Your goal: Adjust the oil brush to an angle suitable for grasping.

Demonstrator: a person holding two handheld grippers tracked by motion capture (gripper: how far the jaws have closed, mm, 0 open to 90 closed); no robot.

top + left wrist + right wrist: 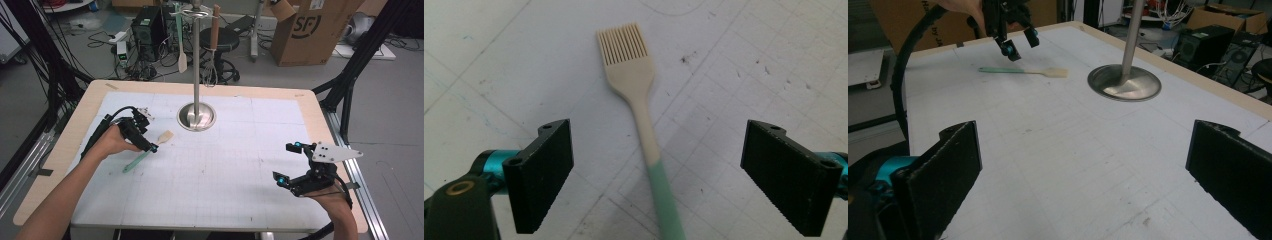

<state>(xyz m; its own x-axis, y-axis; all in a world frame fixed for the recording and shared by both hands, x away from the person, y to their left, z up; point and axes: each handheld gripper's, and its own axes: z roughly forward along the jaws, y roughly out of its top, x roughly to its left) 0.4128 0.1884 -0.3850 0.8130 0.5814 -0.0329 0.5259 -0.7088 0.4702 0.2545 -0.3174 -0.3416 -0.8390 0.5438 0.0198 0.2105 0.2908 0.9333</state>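
Brush (148, 149) lies flat on the desk (210, 165), cream bristle head toward 2 o'clock and green handle toward 8 o'clock in the high view. The left claw (153, 148) hangs right over the handle, its tip at the point where green meets cream. From the brush, the steel stand (197, 116) sits at 2 o'clock, near but apart. The right claw (288, 164) waits well apart at 4 o'clock from the stand, jaws spread, nothing between them.

Left gripper view: the brush (642, 107) runs up the middle between the two black jaws, bristles at 12 o'clock, green handle leaving the frame at 6 o'clock. The left claw (656, 175) stands wide, a clear gap on either side of the handle, so neither pad touches it.

Right gripper view: the right claw (1083, 185) is wide open over bare desk (1058, 150). Far off at 11 o'clock the brush (1024, 71) lies with the left claw (1020, 44) just above its green handle; the stand (1124, 82) rises at 1 o'clock.
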